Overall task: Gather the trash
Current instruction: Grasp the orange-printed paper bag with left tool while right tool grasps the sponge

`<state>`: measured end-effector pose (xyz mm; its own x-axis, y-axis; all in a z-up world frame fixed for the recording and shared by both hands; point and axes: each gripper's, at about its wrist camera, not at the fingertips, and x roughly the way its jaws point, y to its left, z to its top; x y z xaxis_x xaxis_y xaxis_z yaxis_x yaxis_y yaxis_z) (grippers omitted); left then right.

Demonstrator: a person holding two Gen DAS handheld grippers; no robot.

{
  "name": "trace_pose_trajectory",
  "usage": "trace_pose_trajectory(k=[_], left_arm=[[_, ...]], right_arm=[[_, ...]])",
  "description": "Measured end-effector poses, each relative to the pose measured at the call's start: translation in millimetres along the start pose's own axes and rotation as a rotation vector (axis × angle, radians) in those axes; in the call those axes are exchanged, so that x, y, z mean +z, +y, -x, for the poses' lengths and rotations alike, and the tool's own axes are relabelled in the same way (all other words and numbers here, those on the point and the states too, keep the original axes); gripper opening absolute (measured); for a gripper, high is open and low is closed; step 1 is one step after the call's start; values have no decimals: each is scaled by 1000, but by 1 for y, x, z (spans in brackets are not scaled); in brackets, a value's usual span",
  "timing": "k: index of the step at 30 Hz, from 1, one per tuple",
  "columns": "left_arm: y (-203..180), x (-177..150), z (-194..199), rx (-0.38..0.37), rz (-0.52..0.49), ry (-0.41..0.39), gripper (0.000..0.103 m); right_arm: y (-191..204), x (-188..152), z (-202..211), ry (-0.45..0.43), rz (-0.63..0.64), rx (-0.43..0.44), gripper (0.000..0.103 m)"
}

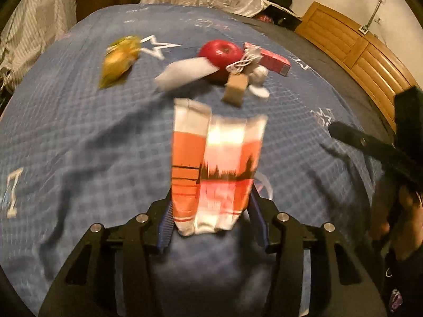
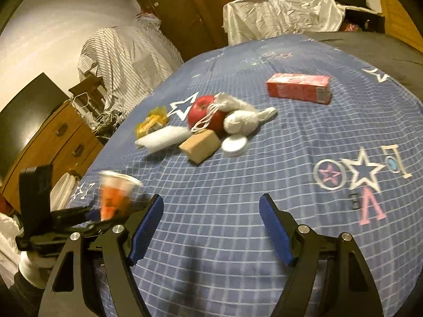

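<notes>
My left gripper [image 1: 211,211] is shut on an orange and white paper cup [image 1: 215,169], crushed flat, held above the blue bedspread [image 1: 79,137]. The cup also shows in the right wrist view [image 2: 115,198], at the left. My right gripper [image 2: 211,227] is open and empty above the bedspread [image 2: 290,158]. Beyond lie a yellow wrapper [image 1: 119,60] [image 2: 152,122], a white foam piece [image 1: 185,75] [image 2: 162,140], a red apple [image 1: 220,50] [image 2: 203,109], a small cardboard box [image 1: 235,89] [image 2: 201,145], a white lid [image 2: 234,145], a white drawstring pouch [image 2: 246,119] and a red carton [image 1: 272,59] [image 2: 298,88].
The bed's wooden headboard [image 1: 351,50] runs along the right. A silvery plastic sheet [image 2: 283,10] covers something past the bed. A wooden dresser [image 2: 53,142] and a striped shirt [image 2: 124,60] stand at the left.
</notes>
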<state>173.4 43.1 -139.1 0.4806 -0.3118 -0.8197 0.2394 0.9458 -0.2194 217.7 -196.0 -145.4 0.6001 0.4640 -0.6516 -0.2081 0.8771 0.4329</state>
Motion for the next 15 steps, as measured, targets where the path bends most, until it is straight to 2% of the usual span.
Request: trace_pose_trajectory(k=[4, 7, 8, 15], left_arm=[[6, -7, 6, 38, 3, -17, 50], [9, -3, 7, 47, 19, -30, 57], [10, 0, 6, 51, 31, -35, 61], [10, 20, -5, 88, 69, -45, 68]], right_arm=[[11, 11, -28, 35, -19, 37, 75], [24, 31, -60, 68, -37, 52, 75], [28, 38, -72, 81, -45, 39, 75], [43, 70, -134, 146, -56, -95, 75]])
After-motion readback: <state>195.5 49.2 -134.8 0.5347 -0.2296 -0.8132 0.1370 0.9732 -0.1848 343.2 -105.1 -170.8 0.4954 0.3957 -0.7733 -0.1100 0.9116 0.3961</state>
